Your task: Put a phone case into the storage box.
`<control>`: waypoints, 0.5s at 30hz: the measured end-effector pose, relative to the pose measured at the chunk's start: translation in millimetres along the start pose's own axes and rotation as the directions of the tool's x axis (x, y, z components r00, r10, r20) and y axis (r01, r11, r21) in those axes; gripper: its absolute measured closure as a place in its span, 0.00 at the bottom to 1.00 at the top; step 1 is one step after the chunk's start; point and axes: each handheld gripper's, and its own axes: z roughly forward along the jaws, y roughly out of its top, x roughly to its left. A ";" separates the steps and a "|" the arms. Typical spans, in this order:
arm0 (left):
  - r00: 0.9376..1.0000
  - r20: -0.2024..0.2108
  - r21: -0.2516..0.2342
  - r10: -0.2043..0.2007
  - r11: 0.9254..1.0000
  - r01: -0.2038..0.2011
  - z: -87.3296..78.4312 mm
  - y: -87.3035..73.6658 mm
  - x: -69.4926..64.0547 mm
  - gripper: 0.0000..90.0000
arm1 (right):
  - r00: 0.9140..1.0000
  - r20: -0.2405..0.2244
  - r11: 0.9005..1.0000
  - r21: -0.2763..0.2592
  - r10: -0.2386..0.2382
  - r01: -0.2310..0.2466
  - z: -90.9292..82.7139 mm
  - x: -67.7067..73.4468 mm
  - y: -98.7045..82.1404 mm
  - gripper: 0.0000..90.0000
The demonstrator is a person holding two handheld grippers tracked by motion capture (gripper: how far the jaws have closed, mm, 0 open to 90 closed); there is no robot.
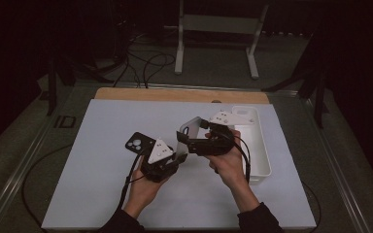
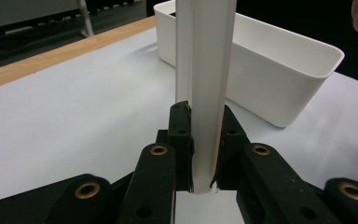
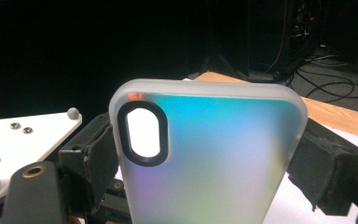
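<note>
A frosted translucent phone case with an oval camera cut-out is held upright above the middle of the table between both grippers. My left gripper is shut on the thin lower edge of the case, which rises straight up between its black jaws. My right gripper spans the case across its width, with a padded jaw pressed on each long side. In the high view the left gripper comes from the lower left and the right gripper from the right.
A black phone lies camera side up on the white mat, just left of the left gripper. A white plastic bin stands at the right. The table's wooden far edge and floor cables lie beyond.
</note>
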 end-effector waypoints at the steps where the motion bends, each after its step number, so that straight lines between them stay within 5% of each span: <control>1: 1.000 0.000 0.000 0.000 1.000 0.000 0.0 0.0 0.0 0.89 | 1.000 -0.001 1.000 0.000 0.001 -0.001 -0.3 0.0 0.0 0.19; 15: 1.000 0.003 -0.024 0.006 1.000 -0.006 -16.6 0.4 5.3 0.70 | 1.000 0.010 1.000 -0.007 -0.007 0.007 -4.6 -1.8 1.6 0.19</control>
